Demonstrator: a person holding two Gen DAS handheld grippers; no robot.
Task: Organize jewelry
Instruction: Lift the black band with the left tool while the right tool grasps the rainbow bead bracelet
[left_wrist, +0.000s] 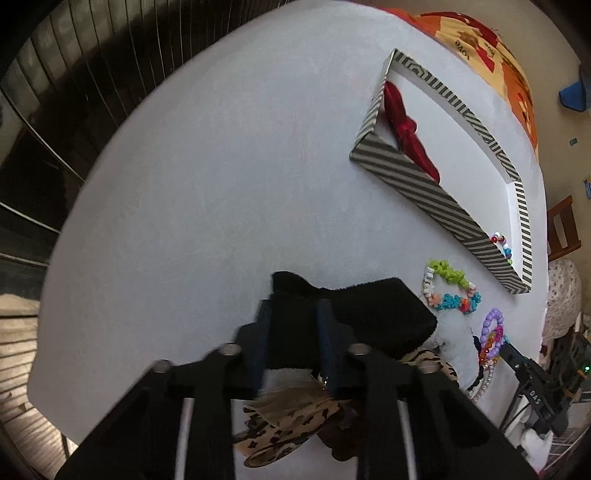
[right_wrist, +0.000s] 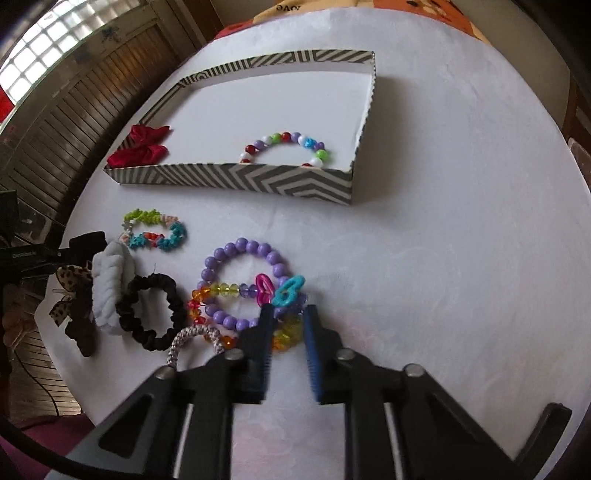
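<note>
I hold both claws pointing steeply down at the white round table (right_wrist: 443, 184). My left gripper (left_wrist: 293, 314) is clamped on a black fuzzy cloth band (left_wrist: 369, 317), its blue fingers (left_wrist: 325, 332) pressed against the fabric on either side. Under that claw lies a leopard-print fabric bow (left_wrist: 288, 428), partly hidden by the black frame, so I cannot tell quite how it lies.

My right gripper (right_wrist: 290, 314) stands over the pile of loose jewellery with its jaws drawn narrow; between the blue ribbed fingers (right_wrist: 314, 354) sits the yellow-and-orange part of a clear multicoloured bead bracelet (right_wrist: 221, 290), and the pads seem to pinch it, though blur makes that uncertain. A purple round-bead bracelet (right_wrist: 240, 245) overlaps it, with pink and turquoise plastic charms (right_wrist: 284, 291) just ahead of the fingertips.

To the left lie a black ruffled scrunchie (right_wrist: 170, 295), a white twisted cloth band (right_wrist: 107, 288) touching it, a silver braided hair tie (right_wrist: 184, 338) and a green, orange and blue chip bracelet (right_wrist: 155, 232).

Farther off stands the shallow zigzag-striped cardboard box (right_wrist: 258, 181), holding a red satin bow (right_wrist: 140, 147) in its left corner and a bracelet of mixed coloured round beads (right_wrist: 288, 147) by the near wall
</note>
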